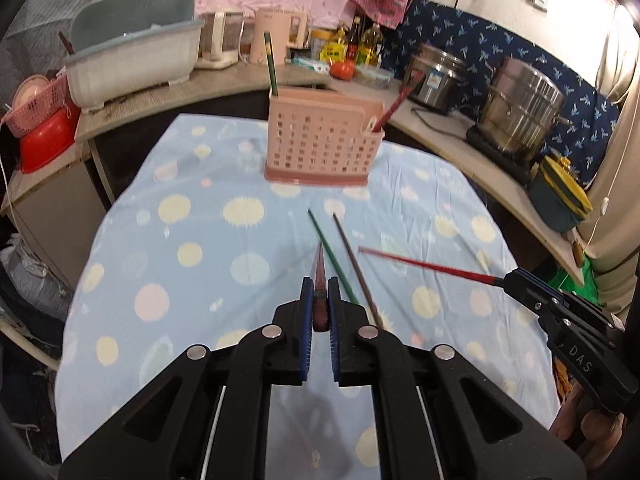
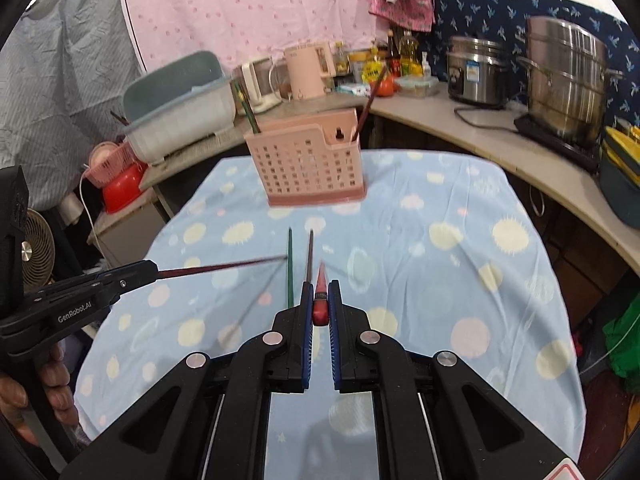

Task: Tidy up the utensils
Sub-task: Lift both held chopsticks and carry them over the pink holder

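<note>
A pink perforated utensil holder [image 1: 320, 142] [image 2: 310, 164] stands at the far side of the table, with a green chopstick [image 1: 271, 65] at its left end and a red one [image 1: 394, 108] at its right. My left gripper [image 1: 320, 286] is shut on a dark red chopstick [image 1: 320, 276], held above the table. My right gripper [image 2: 320, 290] [image 1: 506, 280] is shut on a bright red chopstick [image 2: 321, 300] [image 1: 428, 266]. A green chopstick [image 1: 332, 256] [image 2: 290, 268] and a brown chopstick [image 1: 356, 268] [image 2: 309, 256] lie side by side on the cloth below the grippers.
The table has a light blue spotted cloth [image 1: 192, 264]. Behind it a curved counter [image 1: 472, 156] carries steel pots [image 1: 520, 116], a kettle [image 1: 276, 36], bottles, a dish rack [image 1: 132, 56] and a red basin [image 1: 44, 136].
</note>
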The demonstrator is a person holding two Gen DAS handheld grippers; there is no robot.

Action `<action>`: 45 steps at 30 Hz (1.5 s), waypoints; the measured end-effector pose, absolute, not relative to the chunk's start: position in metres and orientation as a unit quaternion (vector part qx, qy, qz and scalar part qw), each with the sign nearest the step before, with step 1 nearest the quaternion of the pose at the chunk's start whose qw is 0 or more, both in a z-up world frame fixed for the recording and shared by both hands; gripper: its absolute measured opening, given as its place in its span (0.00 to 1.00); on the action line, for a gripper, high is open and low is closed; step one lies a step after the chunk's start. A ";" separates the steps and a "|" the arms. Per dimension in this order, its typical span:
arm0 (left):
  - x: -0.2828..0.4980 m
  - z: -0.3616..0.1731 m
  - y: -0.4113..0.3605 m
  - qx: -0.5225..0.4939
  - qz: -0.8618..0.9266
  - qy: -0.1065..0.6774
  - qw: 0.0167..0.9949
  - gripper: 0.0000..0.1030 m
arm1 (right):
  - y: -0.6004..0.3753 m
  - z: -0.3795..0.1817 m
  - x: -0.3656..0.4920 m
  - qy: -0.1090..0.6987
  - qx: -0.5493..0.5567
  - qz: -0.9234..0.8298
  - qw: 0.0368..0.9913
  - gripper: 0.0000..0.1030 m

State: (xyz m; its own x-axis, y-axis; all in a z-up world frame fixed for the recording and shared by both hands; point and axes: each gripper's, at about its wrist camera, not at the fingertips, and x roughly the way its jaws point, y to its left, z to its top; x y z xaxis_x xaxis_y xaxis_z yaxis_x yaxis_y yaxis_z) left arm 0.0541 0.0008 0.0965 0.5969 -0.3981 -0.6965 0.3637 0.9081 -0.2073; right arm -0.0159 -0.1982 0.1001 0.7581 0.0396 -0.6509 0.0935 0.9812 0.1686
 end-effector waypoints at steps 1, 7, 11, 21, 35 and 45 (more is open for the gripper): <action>0.058 0.105 0.001 -0.022 -0.213 0.387 0.897 0.07 | -0.199 0.108 -0.013 0.341 0.093 -0.014 0.936 0.07; 0.083 0.147 -0.002 -0.018 -0.209 0.340 0.917 0.06 | -0.204 0.140 0.007 0.311 0.082 -0.013 0.947 0.07; 0.101 0.169 -0.008 -0.013 -0.208 0.319 0.924 0.06 | -0.209 0.155 0.023 0.299 0.086 -0.008 0.950 0.07; 0.151 0.233 -0.028 -0.004 -0.211 0.264 0.941 0.06 | -0.220 0.209 0.075 0.253 0.088 0.008 0.963 0.07; 0.240 0.300 -0.075 -0.006 -0.210 0.208 0.955 0.07 | -0.238 0.275 0.196 0.196 0.079 -0.006 0.977 0.07; 0.291 0.269 -0.091 0.002 -0.206 0.230 0.951 0.06 | -0.232 0.249 0.257 0.214 0.091 0.005 0.973 0.07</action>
